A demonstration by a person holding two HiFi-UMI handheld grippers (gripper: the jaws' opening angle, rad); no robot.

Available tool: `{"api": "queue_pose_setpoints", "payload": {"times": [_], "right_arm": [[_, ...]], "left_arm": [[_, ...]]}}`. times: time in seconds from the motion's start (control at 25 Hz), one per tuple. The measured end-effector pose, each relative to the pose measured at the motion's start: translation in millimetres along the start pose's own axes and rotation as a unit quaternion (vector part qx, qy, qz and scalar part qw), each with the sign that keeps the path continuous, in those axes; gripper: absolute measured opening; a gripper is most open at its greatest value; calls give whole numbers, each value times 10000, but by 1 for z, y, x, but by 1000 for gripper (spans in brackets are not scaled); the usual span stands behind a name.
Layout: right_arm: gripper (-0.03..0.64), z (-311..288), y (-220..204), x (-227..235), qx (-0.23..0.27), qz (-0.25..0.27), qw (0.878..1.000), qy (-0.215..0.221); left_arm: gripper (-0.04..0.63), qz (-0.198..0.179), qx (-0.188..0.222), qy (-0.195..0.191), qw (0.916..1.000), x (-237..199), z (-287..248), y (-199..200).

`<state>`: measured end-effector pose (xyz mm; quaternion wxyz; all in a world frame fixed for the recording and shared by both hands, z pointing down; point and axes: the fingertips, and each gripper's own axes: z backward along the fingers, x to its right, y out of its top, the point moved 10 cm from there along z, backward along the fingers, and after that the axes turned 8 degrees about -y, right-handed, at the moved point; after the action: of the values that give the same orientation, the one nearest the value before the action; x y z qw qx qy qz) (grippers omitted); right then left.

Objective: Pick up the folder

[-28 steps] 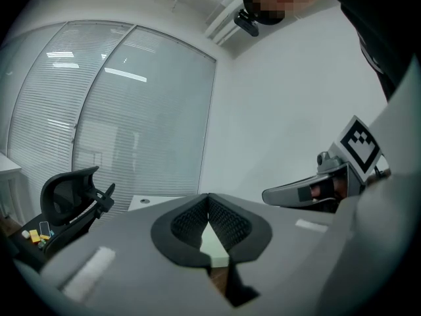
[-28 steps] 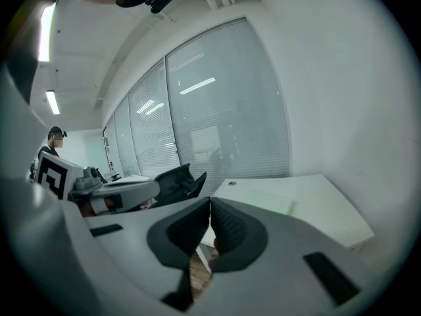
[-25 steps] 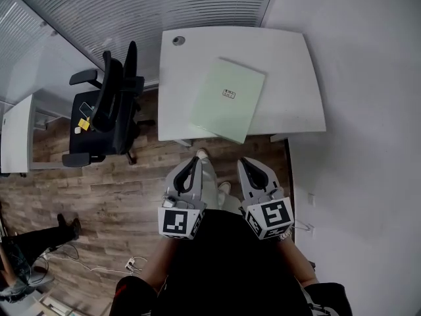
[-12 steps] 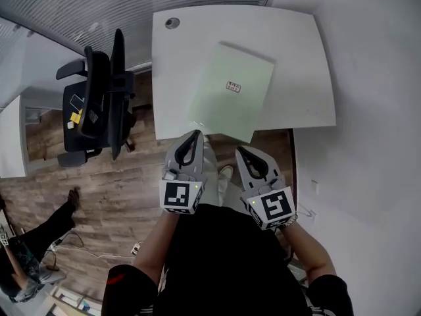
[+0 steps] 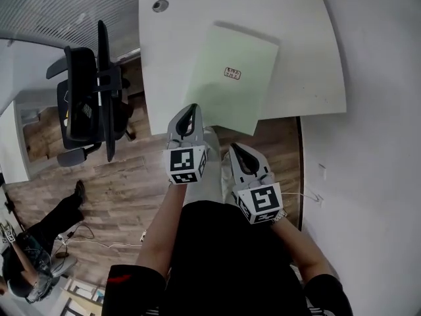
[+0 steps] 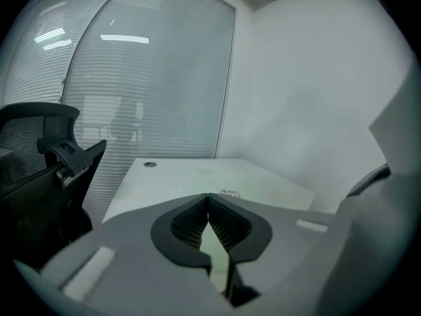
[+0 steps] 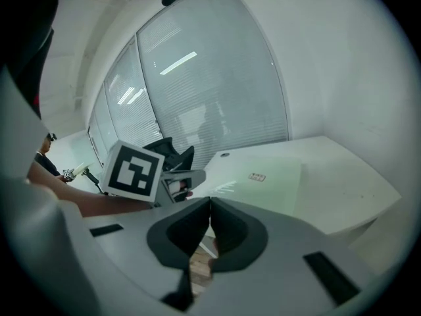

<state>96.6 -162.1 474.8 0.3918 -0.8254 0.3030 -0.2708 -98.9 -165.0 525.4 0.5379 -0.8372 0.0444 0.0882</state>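
The pale green folder [image 5: 230, 78] is laid flat on the white bench [image 5: 309, 58], reaching its near edge, where the left gripper [image 5: 191, 108] is held with jaws together and empty, while the right gripper [image 5: 235, 149], likewise closed on nothing, is held just short of that edge.

Left gripper [image 5: 191, 108], right gripper [image 5: 234, 148]: grey shells, black-white marker cubes [image 5: 185, 165]; black top [image 5: 223, 255].

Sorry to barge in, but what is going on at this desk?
A person with a gripper in each hand faces a white desk where a pale green folder lies flat. The left gripper is by the folder's near corner, the right gripper short of the desk. Both are shut and empty; the folder is not yet lifted.
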Motion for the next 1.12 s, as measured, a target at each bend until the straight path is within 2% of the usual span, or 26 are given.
{"api": "queue_pose_setpoints", "payload": {"times": [0.16,0.28,0.52,0.76,0.88,0.96,1.12], "right_arm": [[2,-1,-9,5,-128,-96,9999,-31],[2,1,-11,9,-165,-126,9998,-60],[2,4,-14,15,-206,-262,9993,-155],[2,4,-19,12,-273,-211,9994,-95],[2,6,-21,9,-269,-173,9995,-52],[2,8,-23,8,-291,-160,9994,-38],[2,14,-29,9,-312,-158,9994,-18]], "left_arm": [[6,-286,-394,35,9988,0,-27,-11],[6,-507,-730,-127,9960,3,-41,-19],[6,-232,-932,-243,9951,7,-50,-29],[6,-452,-1149,-95,9923,12,-52,-38],[5,-826,-1462,-77,9858,16,-54,-46],[5,-1030,-1512,-21,9831,20,-54,-49],[5,-968,-1501,80,9839,22,-52,-50]]}}
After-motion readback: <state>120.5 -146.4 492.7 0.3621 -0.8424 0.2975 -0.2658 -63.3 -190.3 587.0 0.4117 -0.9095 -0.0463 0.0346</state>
